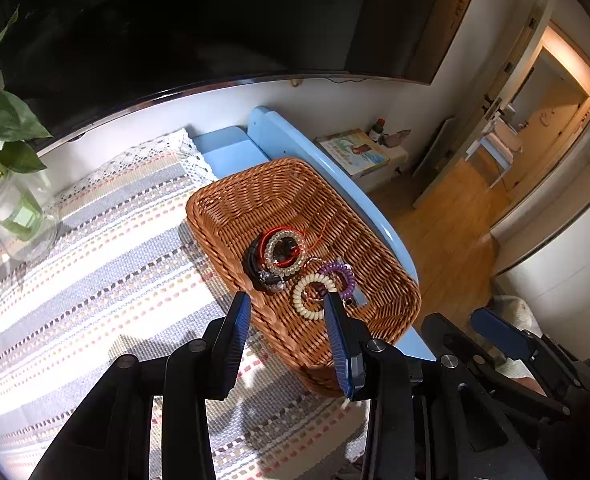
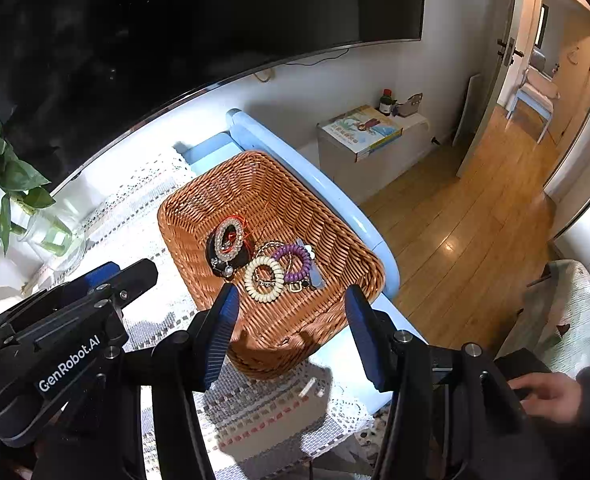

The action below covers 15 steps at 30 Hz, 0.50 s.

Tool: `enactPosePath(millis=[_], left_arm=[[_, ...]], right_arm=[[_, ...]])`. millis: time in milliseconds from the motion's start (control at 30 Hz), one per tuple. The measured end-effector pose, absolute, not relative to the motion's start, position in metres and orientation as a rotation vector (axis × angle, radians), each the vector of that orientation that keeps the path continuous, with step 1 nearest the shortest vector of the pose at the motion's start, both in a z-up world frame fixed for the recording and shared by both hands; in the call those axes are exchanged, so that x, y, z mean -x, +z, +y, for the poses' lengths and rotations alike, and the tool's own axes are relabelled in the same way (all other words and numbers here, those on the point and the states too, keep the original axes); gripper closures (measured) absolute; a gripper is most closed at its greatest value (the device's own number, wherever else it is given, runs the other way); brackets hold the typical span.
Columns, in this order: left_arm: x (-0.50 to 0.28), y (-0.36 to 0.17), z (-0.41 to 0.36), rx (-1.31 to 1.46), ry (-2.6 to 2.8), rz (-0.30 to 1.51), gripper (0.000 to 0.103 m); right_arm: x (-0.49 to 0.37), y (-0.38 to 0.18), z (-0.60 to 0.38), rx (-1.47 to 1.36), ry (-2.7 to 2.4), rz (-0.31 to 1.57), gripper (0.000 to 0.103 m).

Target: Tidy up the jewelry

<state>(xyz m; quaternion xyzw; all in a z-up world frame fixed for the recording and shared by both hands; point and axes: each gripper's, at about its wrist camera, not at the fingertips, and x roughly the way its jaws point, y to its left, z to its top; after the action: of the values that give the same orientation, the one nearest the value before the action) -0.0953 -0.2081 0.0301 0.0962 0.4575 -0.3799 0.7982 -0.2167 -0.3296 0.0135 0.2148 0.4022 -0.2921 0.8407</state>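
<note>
Left wrist view: left gripper (image 1: 289, 304) hangs over the near rim of a wicker basket (image 1: 231, 204), jaws parted, nothing between the pads. The jewelry lies on the basket floor just beyond the fingertips: a cream coil bracelet (image 1: 310, 296) closest, partly behind the right-hand finger, a purple coil bracelet (image 1: 341, 274) touching it, and farther in a clear bead bracelet (image 1: 285, 250) stacked on red cord and dark bands. Basket sits on a striped woven cloth (image 1: 95, 240) over a pale blue table (image 1: 295, 140); glass vase with a green plant (image 1: 19, 220) at left. Right wrist view: right gripper (image 2: 291, 300) also over the basket's (image 2: 199, 184) near edge, jaws apart and empty. Cream coil bracelet (image 2: 263, 279) and purple coil bracelet (image 2: 293, 263) lie just past and between the fingertips, not touched; bead bracelet (image 2: 229, 240) beyond, to the left. Left gripper's body (image 2: 95, 292) shows at the left side; a hand (image 2: 551, 396) at lower right.
</note>
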Motion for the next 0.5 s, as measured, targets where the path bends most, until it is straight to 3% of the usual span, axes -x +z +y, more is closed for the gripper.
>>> enactPosePath(millis=[500], left_arm=[[0.099,0.033,-0.191,-0.226,-0.777,0.974,0.065]], right_arm=[[0.214,0.018,-0.317,-0.43,-0.592,0.854,0.046]])
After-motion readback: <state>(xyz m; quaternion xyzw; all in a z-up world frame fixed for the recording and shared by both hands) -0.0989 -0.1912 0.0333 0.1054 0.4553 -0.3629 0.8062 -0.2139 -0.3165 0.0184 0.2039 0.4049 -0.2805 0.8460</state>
